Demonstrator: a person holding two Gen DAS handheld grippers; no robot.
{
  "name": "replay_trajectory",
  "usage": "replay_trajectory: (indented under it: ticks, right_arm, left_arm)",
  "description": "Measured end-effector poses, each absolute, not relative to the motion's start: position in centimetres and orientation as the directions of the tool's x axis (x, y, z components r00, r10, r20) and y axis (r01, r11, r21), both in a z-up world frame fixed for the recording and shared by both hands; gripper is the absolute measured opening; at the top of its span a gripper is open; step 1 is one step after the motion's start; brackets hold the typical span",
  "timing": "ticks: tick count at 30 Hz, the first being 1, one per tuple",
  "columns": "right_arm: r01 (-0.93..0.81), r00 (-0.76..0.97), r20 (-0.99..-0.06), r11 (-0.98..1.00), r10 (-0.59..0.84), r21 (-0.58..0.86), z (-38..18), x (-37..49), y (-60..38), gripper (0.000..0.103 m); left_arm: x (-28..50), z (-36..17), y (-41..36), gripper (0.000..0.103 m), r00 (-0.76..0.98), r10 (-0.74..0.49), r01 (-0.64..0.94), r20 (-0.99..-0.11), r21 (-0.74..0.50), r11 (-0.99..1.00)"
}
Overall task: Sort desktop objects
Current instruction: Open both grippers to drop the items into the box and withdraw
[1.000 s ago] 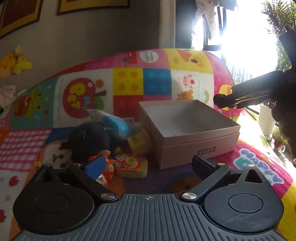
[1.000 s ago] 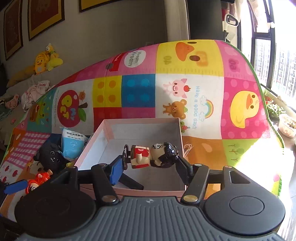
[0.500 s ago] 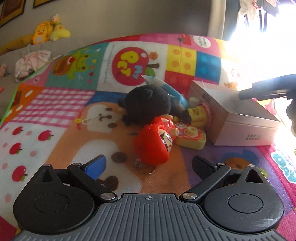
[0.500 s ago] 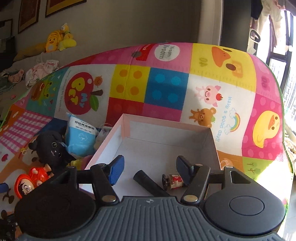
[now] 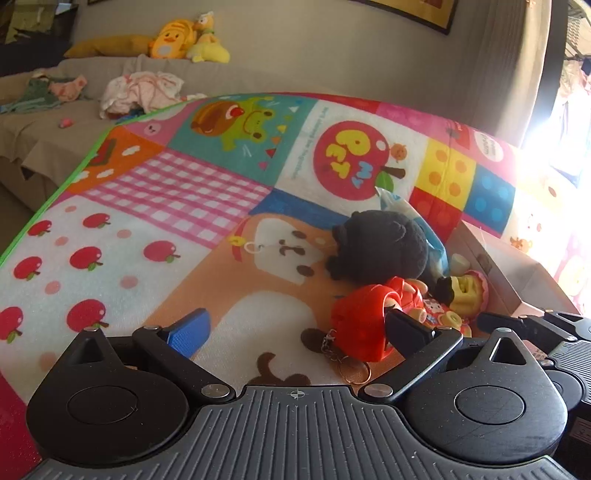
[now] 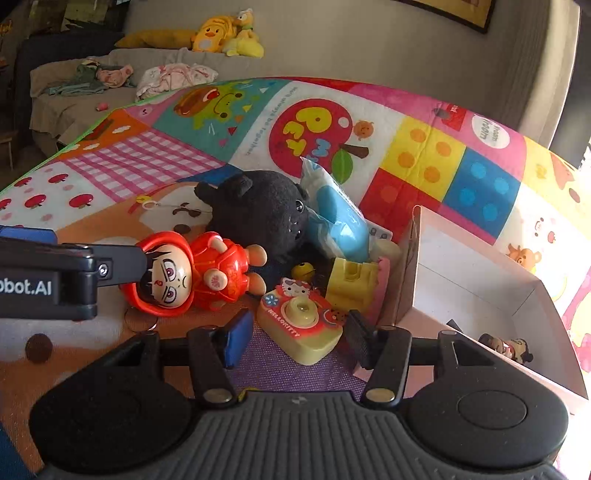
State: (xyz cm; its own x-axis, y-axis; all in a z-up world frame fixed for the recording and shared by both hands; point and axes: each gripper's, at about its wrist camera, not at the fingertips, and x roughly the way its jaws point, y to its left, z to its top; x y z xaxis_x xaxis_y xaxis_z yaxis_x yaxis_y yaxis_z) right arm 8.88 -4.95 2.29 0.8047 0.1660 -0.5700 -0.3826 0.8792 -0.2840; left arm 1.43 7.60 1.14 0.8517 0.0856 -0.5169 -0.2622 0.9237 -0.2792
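On the colourful play mat lies a pile of toys. A red doll (image 5: 364, 325) with a key ring rests inside my left gripper (image 5: 299, 332), against its black finger; the jaws stand wide open. The right wrist view shows that finger (image 6: 122, 254) touching the doll's (image 6: 192, 273) hood. My right gripper (image 6: 297, 338) is low over a yellow and red toy camera (image 6: 299, 325). Its jaws are closing with the camera between the tips, and I see no pad pressing on it. A small dark-haired figure (image 6: 506, 345) lies in the pink box (image 6: 410, 266).
A black plush (image 6: 258, 214), a blue tissue pack (image 6: 336, 218) and a yellow doll (image 6: 351, 284) crowd between the red doll and the box. Behind the mat is a sofa with clothes (image 6: 173, 75) and yellow plush toys (image 6: 225, 33). Bright window light glares at right.
The right gripper let the small figure fall into the box, then swung left and down to the toy camera. The left gripper moved down and up to the red doll.
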Motion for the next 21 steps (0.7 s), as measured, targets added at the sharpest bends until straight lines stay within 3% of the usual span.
replay_trajectory:
  ticks: [2,10,18,21]
  right_arm:
    - [-0.392,0.799,-0.576,0.876,0.174,-0.279,2.0,9.2,-4.6,0.055]
    - [-0.424,0.8,-0.569,0.851,0.19,-0.312,2.3,6.1,-6.2,0.031]
    - [-0.377,0.804,-0.58,0.867,0.132,-0.326,2.7,2.8,-10.2,0.032]
    - [-0.359,0.781,-0.607,0.901,0.147,-0.243,2.7,3.7,-11.3,0.046]
  left_arm:
    - [1.5,1.1,7.7,0.103,0.85,0.08,-0.264,-0.521,-0.289,0.92]
    - [1.6,0.9,8.1,0.103,0.848,0.066,-0.264,-0.526,-0.311,0.913]
    - [1.4,1.1,7.2,0.103,0.853,0.075,-0.244,-0.516,-0.267,0.932]
    - [1.5,1.1,6.9,0.103,0.854,0.077,-0.237,-0.514,-0.253,0.938]
